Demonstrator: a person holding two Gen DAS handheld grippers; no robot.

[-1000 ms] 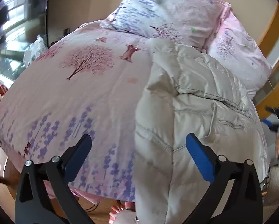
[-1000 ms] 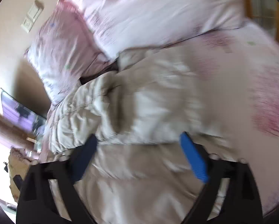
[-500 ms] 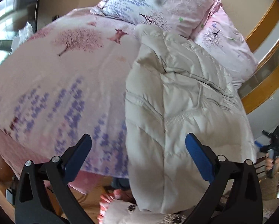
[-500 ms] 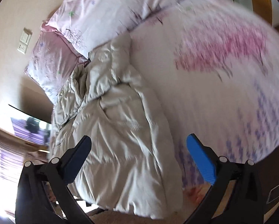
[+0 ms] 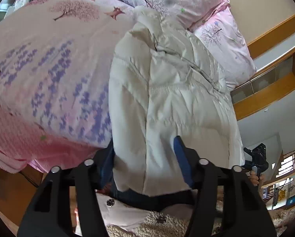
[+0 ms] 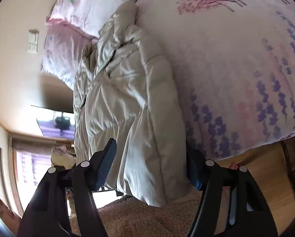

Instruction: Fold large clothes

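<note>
We had the coat (image 5: 177, 90) laid lengthwise on the bed (image 5: 49, 63), its long axis running from the pillows (image 5: 222, 33) down to the foot edge, where its hem spilled over and hung toward the floor. It lay along one side of the bed, with the flowered cover bare beside it.

Both of our tools met it at that hanging hem, so the coat stretched straight away from each of them toward the pillows. Our left gripper (image 5: 145, 158) stood at the hem corner next to the bare cover; its jaws had just been closing and sat narrowed around the padded fabric, one blue pad pressing into the cloth and the other tucked behind the fold. Our right gripper (image 6: 151, 165) straddled the hem too, on the side away from the bare cover as the left view placed it. Its jaws had also just been closing, with a thick roll of the coat between them, the pads snug against the bulk on either side.

We judged both hands equally near, each on its own hem corner. The coming move would turn on that axis: the hem would have to travel along the coat's length, toward the pillows, to halve it.
</note>
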